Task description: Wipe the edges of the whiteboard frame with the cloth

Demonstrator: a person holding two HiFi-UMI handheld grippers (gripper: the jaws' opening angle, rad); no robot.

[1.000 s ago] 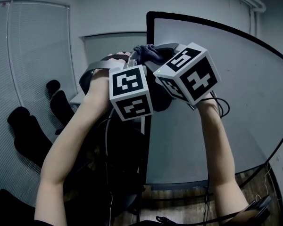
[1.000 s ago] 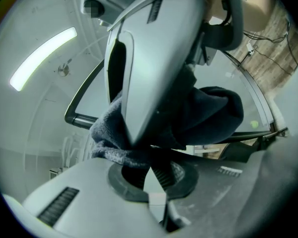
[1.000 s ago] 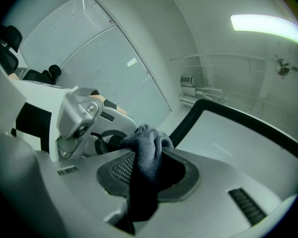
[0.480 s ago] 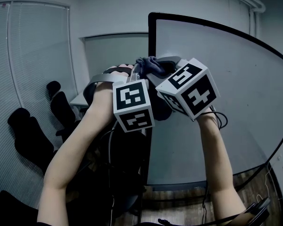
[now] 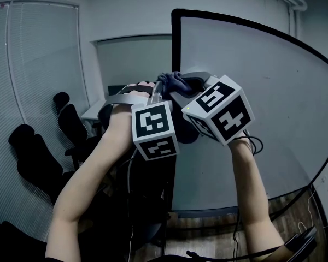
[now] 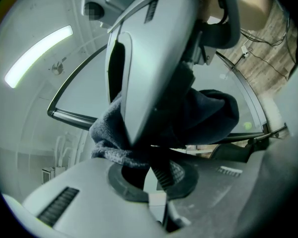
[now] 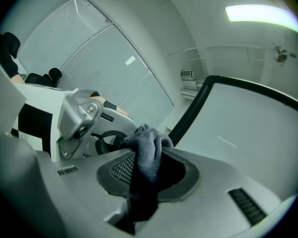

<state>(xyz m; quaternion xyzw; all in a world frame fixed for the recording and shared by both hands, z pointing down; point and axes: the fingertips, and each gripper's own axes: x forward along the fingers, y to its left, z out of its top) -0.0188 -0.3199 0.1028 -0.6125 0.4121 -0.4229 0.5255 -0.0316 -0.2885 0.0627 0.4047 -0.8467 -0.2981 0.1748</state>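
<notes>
Our left gripper (image 6: 149, 148) and right gripper (image 7: 144, 168) sit tight together, both squeezing the cloth (image 5: 175, 81), so nothing fits between them. The whiteboard (image 5: 273, 91) blocks us just ahead on the right. Left is open air, chairs (image 5: 71, 123) well below.

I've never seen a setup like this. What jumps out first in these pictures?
In the head view's middle, two black-and-white marker cubes ride on the left gripper and right gripper. Both are shut on one dark cloth at the black frame of a big whiteboard.
</notes>
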